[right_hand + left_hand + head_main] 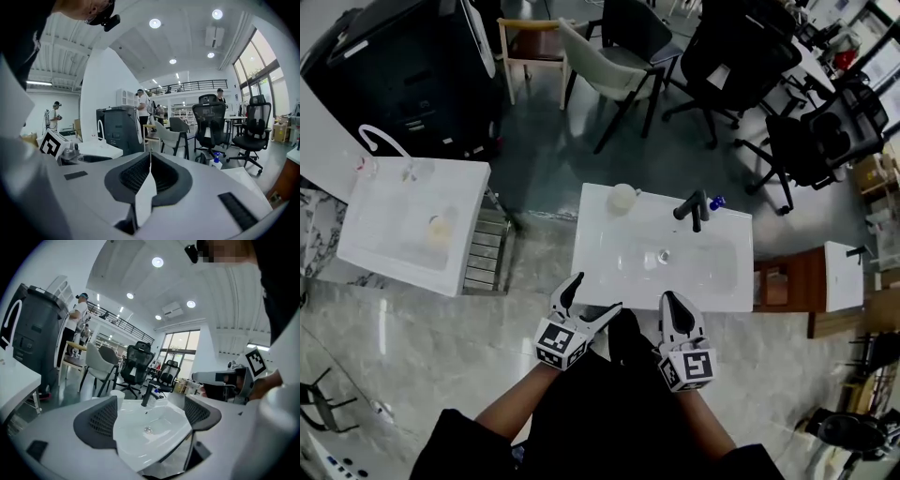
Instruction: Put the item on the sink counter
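At the near edge of the middle sink counter (600, 272), 2 handheld grippers hang side by side over the grey marble-look floor, each with 1 cube of square markers. The left gripper (598, 292) has its 2 jaws spread wide; in the left gripper view they frame the white basin and its drain (148, 430), with nothing between them. The right gripper (675, 305) has its 2 jaws pressed together, pads meeting along 1 seam in the right gripper view, and it holds nothing.

On the counter stand 3 things: 1 dark faucet (694, 208) at the back, 1 small bottle with a blue top (716, 201) just beside it, and 1 white cup-shaped item (622, 197) at the back left corner, well apart from both grippers. The left gripper view shows that item (117, 393) left of the faucet.

A 2nd white sink unit (375, 244) with 1 curved white tap (382, 139) stands to the left. Beyond are 1 pale shell chair (600, 66), 1 wooden-framed chair (530, 42) and at least 3 black office chairs.
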The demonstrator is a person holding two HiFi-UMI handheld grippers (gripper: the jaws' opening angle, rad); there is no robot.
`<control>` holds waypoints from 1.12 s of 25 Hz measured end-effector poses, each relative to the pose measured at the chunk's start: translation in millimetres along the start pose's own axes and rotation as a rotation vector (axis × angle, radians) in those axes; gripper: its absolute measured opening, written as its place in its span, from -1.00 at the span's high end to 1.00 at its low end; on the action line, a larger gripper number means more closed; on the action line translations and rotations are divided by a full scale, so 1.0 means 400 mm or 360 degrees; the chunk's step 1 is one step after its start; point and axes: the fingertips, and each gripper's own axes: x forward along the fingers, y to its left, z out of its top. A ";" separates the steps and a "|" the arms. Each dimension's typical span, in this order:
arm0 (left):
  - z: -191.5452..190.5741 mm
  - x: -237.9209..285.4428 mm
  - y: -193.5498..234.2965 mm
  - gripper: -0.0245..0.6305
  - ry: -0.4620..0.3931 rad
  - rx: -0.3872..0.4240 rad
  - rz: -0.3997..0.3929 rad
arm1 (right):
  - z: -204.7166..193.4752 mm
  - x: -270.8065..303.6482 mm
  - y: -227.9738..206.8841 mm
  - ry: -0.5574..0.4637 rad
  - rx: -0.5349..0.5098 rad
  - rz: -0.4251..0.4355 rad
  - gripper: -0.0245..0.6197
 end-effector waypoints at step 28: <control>0.204 0.041 -0.250 0.87 -0.0089 0.0172 0.0074 | 0.046 -0.142 -0.143 -0.0158 0.0067 -0.0109 0.82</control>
